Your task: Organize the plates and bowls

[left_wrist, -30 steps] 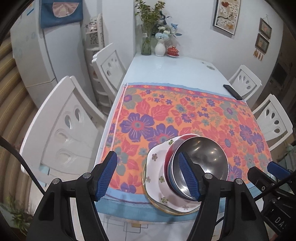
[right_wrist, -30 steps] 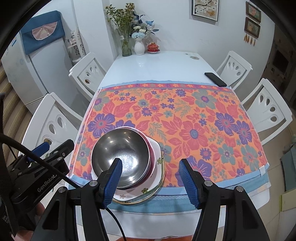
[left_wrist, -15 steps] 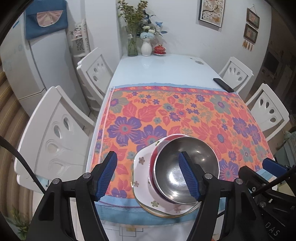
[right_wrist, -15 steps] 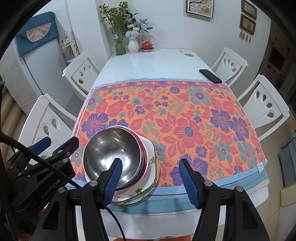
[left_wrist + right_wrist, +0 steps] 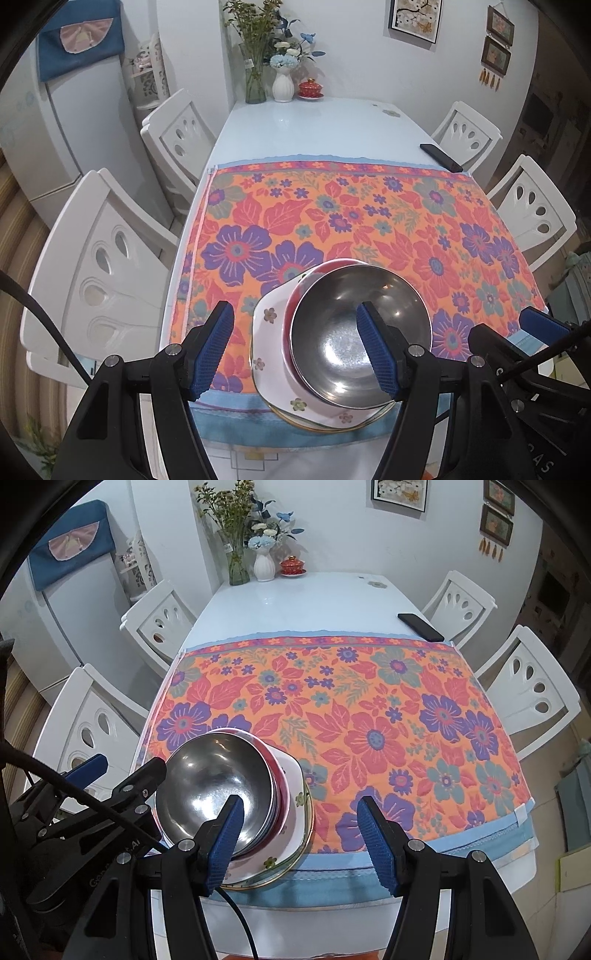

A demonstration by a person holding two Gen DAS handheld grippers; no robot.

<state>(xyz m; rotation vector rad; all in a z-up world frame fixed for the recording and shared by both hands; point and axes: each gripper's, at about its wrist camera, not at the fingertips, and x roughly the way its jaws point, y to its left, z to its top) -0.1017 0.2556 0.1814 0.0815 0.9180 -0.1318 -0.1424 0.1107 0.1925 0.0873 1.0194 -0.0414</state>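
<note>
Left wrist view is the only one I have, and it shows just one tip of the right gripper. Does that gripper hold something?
Observer: No. The right gripper is open with nothing between its pads; the gap is over the cloth, right of the stack.
Operator: That tip hides the near right corner of the cloth from me. Is something lying there?
Observer: Only a small white tag sewn at the corner; no dish.

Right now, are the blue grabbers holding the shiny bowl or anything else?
No, nothing is held. The left gripper and right gripper both hang open above the table, and the steel bowl sits free on the stacked dishes.
</note>
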